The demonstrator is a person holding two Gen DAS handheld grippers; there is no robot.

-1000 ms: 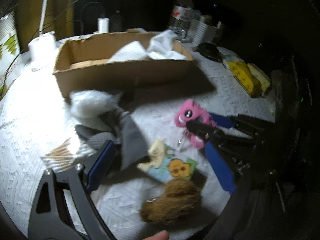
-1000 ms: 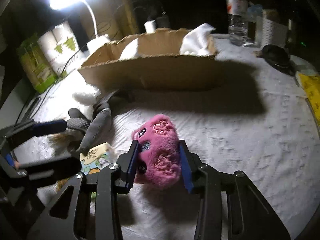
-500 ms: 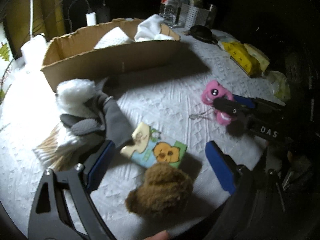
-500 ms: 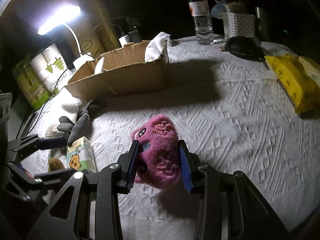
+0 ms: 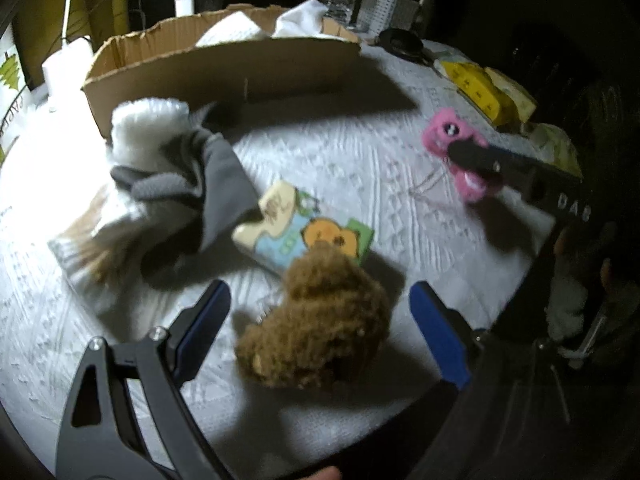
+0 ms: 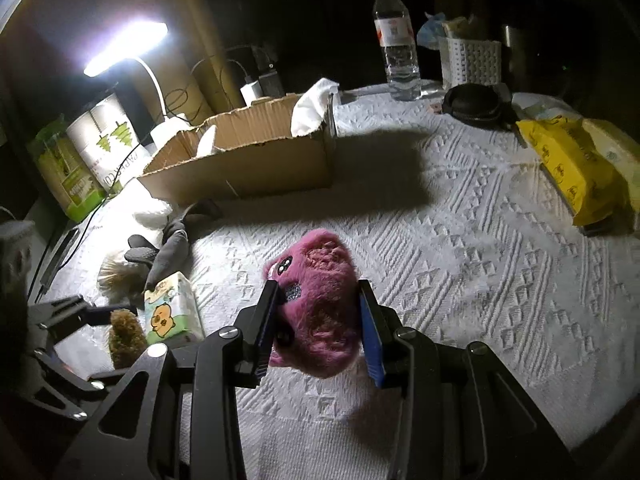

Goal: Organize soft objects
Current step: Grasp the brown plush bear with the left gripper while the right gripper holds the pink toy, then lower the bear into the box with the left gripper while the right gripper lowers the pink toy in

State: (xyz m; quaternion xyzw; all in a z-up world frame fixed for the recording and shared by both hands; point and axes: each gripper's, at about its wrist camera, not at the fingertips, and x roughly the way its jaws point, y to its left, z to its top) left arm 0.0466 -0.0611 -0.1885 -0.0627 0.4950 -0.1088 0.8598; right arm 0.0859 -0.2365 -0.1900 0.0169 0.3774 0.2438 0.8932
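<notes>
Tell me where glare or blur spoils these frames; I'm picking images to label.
Left wrist view: left side of the table cloth blown out white, brown plush toy and grey gloves soft with blur. Right wrist view: desk lamp flares, background black, pink plush toy sharp.

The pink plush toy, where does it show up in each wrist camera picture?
Left wrist view: the pink plush toy is at upper right, clamped in the right gripper.
Right wrist view: the same toy fills the lower centre, squeezed by the right gripper.
Shared landmark: the cardboard box behind it.
</notes>
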